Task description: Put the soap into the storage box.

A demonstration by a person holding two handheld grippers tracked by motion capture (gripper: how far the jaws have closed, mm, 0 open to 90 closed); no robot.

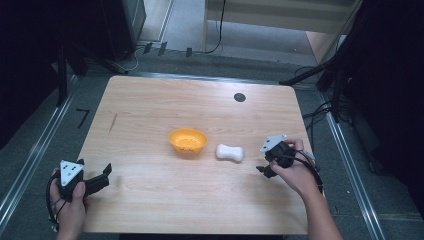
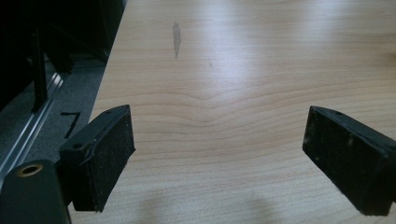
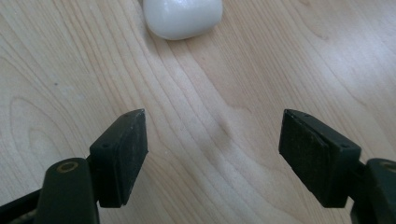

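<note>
One white lump (image 1: pixel 230 152), rounded and pinched at the middle like a small bone or a bar of soap, lies flat on the wooden table (image 1: pixel 150 120) at about three o'clock from the orange bowl (image 1: pixel 188 141), just beside it and not touching. Its surface looks smooth and glossy, so it is probably light, fairly firm and liable to slip; the narrow waist, taken across the short way, looks the surest place to hold. One bowl, shallow, upright, with what may be something small inside, too blurred to name. One dark round spot (image 1: pixel 239 97) at twelve o'clock on the table, toward the far edge. Two tongs: the right gripper (image 1: pixel 264 170) sits at three o'clock from the lump, near but apart, its jaws about half spread with nothing between them; in the right gripper view the lump (image 3: pixel 182 17) lies ahead of the pads (image 3: pixel 121 156). The left gripper (image 1: pixel 106 171) rests at the table's near left, well apart from both things, jaws wide and empty.
</note>
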